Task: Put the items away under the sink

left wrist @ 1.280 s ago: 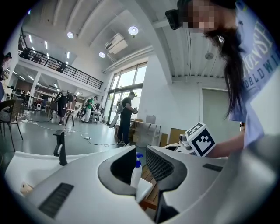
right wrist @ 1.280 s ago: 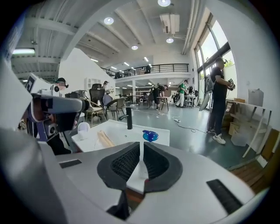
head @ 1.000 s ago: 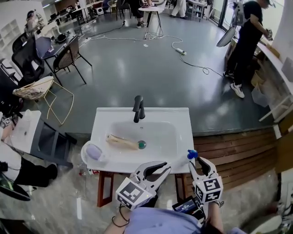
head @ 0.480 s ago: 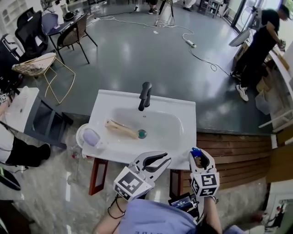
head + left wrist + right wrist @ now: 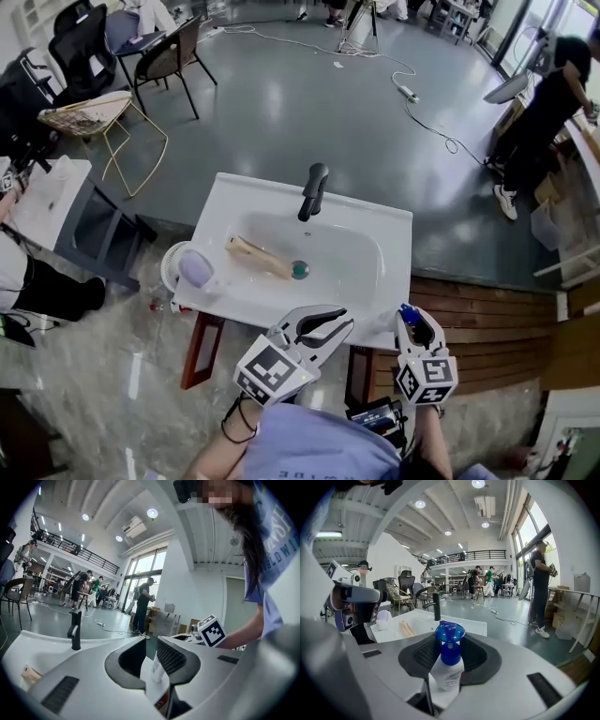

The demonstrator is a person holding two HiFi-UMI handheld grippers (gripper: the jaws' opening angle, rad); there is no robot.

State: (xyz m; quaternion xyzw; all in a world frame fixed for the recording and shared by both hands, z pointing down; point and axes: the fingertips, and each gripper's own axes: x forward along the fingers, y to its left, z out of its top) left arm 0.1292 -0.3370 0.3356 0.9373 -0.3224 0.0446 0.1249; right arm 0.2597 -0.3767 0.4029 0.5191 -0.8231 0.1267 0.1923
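A white sink [image 5: 389,230] holds a wooden brush [image 5: 258,257] in its basin, beside a green drain. My right gripper [image 5: 413,321] hovers over the sink's front right corner. It is shut on a small white bottle with a blue cap [image 5: 449,660], which stands upright between the pads. My left gripper [image 5: 345,325] is held over the sink's front edge, jaws open with a dark gap. In the left gripper view a white labelled shape [image 5: 157,667] shows through that gap; I cannot tell what it is.
A black faucet [image 5: 312,192] stands at the sink's back. A purple thing on a round white base [image 5: 195,269] sits at the sink's left edge. Red-brown legs [image 5: 203,349] show under the sink. Wooden decking [image 5: 487,323] lies to the right, chairs and a person farther off.
The head view has shifted, so the sink sits a little higher. The blue cap, beside the right gripper's jaws a second ago, now sits between them. The left gripper has barely moved.
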